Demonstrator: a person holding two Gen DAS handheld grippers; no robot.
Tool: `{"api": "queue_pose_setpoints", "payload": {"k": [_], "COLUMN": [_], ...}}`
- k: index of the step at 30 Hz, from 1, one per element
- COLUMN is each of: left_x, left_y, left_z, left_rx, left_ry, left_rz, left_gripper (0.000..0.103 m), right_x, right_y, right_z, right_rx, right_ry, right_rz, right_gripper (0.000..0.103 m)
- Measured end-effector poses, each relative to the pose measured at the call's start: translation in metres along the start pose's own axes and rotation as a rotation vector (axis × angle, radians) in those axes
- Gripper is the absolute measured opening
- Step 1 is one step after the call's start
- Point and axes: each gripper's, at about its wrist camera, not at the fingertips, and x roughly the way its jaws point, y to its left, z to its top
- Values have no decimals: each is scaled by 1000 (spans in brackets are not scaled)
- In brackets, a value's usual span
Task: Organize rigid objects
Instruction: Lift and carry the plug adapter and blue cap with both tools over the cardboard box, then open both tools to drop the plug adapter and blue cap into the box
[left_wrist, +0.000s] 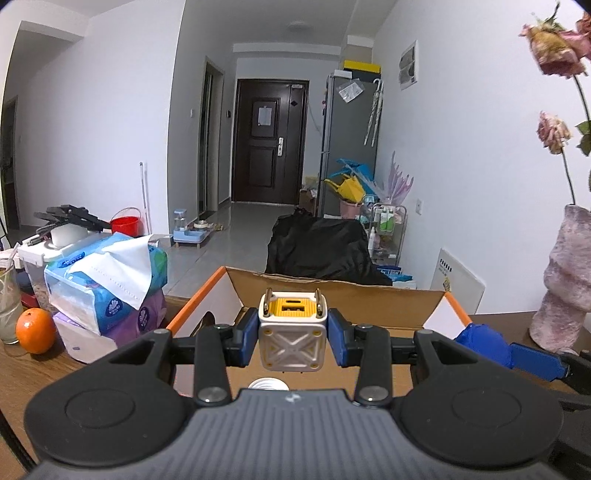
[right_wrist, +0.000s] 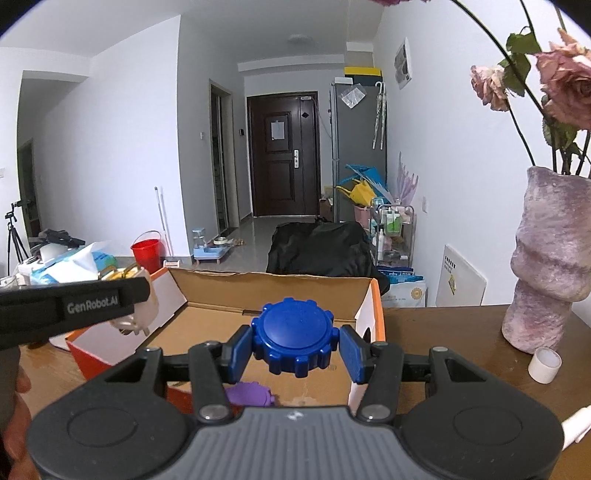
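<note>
- While both grippers hang over the open cardboard box (left_wrist: 332, 291), each one carries its own item.
- Left gripper (left_wrist: 293, 334): its blue pads pinch a white cube-shaped charger (left_wrist: 293, 343) by two opposite sides, with the yellow face and the two metal prongs pointing away from the camera.
- That charger is held in the air above the box's brown floor, near the back wall of the box.
- Below it, at the near edge of the left wrist view, a white round thing (left_wrist: 268, 384) lies on the box floor, mostly hidden by the gripper body.
- Right gripper (right_wrist: 295, 349): its blue pads are pressed against the sides of a blue round notched cap (right_wrist: 294, 338), flat face toward the camera.
- The cap is also off the floor, over the middle of the box (right_wrist: 273, 291).
- A purple notched piece (right_wrist: 249, 393) lies on the box floor under the right gripper, partly covered by it.
- The box sits on a brown wooden table (right_wrist: 461, 343), its orange-edged flaps standing open.
- To the right on the table stand a mauve vase (right_wrist: 546, 266) with dried roses and, near it, a small white cup (right_wrist: 545, 364).
- To the left of the box are stacked tissue packs (left_wrist: 110, 291) and an orange (left_wrist: 36, 330).
</note>
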Motion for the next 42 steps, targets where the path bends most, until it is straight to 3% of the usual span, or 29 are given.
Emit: {"api": "queue_pose_setpoints", "payload": {"k": [20,25,26,27,29,30,33,36,42], "left_x": [52,51,49,48,44,43,40,38,32], "left_y": [-5,-6,-7,-7,-6,-6,-5,-5,-2], "left_z": [-7,-6,-6,-6,-5,-4,-3,-3,0], "left_rx": [39,66,79,85,79,79,77,76,64], "left_ry": [122,111,102,95,83,76,68,50,43], "left_rz": [44,54,65,69,75,74,92,107,115], "left_gripper": [40,43,50,63,77,79,93,102,103], "right_x": [56,57,59,60,60,60,58,57,50], "right_y": [5,4,3,2,1,1,1,2,2], "right_z": [0,-1,-1,-1,-2,-2,-2,-3,-4], "right_rx": [-41,-45,-45,-47,-43,-42,-40,-42,-53], "right_ry": [96,114,116,121,123,121,118,115,109], "right_rz": [-43,-43,-48,-56,-79,-86,-91,-92,-90], "right_gripper": [50,51,52,61,76,84,91,95,97]}}
